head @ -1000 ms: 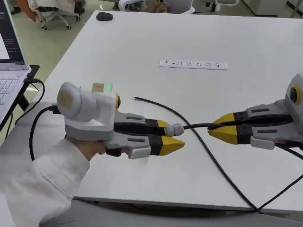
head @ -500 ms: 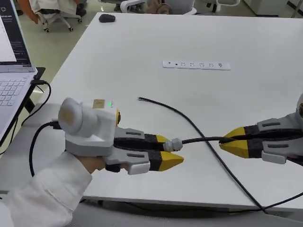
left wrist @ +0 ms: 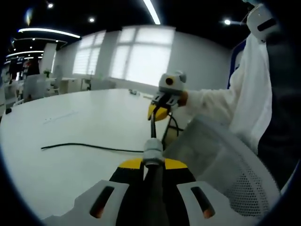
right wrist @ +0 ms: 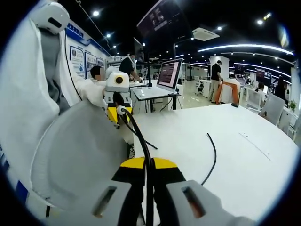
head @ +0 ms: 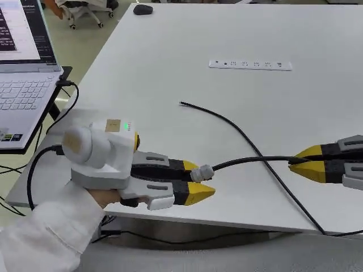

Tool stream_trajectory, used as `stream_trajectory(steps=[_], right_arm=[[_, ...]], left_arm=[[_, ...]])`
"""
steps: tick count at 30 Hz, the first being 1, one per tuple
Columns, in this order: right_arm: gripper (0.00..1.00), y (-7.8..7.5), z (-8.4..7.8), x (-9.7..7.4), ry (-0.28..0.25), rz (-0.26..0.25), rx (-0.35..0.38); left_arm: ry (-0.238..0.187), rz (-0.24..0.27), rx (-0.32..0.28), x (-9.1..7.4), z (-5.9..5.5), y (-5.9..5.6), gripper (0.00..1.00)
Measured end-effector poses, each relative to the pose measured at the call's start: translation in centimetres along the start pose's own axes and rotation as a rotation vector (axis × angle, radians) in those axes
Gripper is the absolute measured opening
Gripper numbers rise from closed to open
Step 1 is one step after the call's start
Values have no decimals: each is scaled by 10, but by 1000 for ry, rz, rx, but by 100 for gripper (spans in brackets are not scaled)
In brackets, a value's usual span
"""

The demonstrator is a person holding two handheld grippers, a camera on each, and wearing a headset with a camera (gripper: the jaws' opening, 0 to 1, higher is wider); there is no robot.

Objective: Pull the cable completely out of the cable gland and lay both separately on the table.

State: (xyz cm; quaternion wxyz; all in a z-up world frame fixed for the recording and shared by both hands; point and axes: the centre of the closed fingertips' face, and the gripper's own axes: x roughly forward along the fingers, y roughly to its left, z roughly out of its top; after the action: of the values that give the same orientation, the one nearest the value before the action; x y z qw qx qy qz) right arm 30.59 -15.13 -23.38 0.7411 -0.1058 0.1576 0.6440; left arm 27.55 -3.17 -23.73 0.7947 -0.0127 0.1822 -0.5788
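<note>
- The left tool (head: pixel 203 180) clenches the cable gland (head: pixel 202 172) above the near edge of the counter (head: pixel 170 68).
- The right tool (head: pixel 295 164) pinches the cable (head: pixel 249 160), which spans between them.
- A tight seal could let the cable slip through the right jaws, or wrench the gland free.

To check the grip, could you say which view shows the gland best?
Left gripper view: the gland sits close, centred between the jaws. Head view shows it small; right gripper view, tiny and far.
</note>
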Motion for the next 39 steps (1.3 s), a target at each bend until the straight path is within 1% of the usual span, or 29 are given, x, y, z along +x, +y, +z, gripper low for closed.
stream_trajectory(steps=[1,3,4,5,6,7,8,9,11,12,14,16,19,22,24,28,29,30,31,33,34,36,37,39], right_arm=[[3,-1,1,-1,-6,-6,2],[2,-3,5,-2,-26,-15,10],[2,-3,8,-2,-34,-17,11],[2,-2,11,-1,-40,-17,7],[2,-2,14,0,-42,-18,1],[2,-2,16,1,-43,-18,-3],[2,-3,17,2,-41,-21,-8],[2,-5,18,2,-36,-28,-16],[2,-7,19,2,-39,-32,-15],[2,-8,21,1,-46,-38,-16],[2,-10,24,1,-56,-45,-18],[2,-12,27,1,-66,-55,-20],[2,-17,30,0,-72,-71,-21],[2,-21,31,-2,-76,-80,-22],[2,-22,31,-3,-74,-82,-18],[2,-25,28,-4,-53,-85,-23],[3,-26,28,-4,-49,-87,-26],[4,-27,28,-5,-48,-89,-26],[9,-29,30,-6,-44,-94,-23],[19,-34,34,-7,-44,-116,-41],[27,-36,38,-8,-42,-119,-42],[36,-39,48,-9,-43,-124,-53],[41,-40,52,-9,-43,-120,-66],[44,-37,63,-8,-45,-95,-86]], left_arm=[[-38,34,0,-4,6,8,16],[-89,55,-29,-10,15,15,16],[-124,76,-42,-14,20,19,16],[-136,82,-49,-16,21,19,15],[-125,87,-44,-17,18,19,13],[-94,89,-34,-17,16,18,11],[-71,88,12,-18,15,17,5],[-92,87,-12,-17,19,15,5],[-105,73,-14,-18,25,14,5],[-109,70,-6,-18,28,14,5],[-100,70,1,-17,29,18,5],[-94,70,6,-17,32,24,5],[-97,67,28,-16,42,32,5],[-93,70,42,-16,49,38,5],[-95,70,47,-14,53,41,5],[-87,56,71,-11,60,43,5],[-88,53,80,-11,63,44,5],[-89,52,86,-11,66,45,5],[-83,48,102,-11,69,46,5],[-60,49,142,-12,72,48,5],[-57,47,145,-12,73,48,5],[-52,38,154,-13,76,49,5],[-44,33,165,-12,77,50,5],[-35,23,173,-10,78,51,5]])
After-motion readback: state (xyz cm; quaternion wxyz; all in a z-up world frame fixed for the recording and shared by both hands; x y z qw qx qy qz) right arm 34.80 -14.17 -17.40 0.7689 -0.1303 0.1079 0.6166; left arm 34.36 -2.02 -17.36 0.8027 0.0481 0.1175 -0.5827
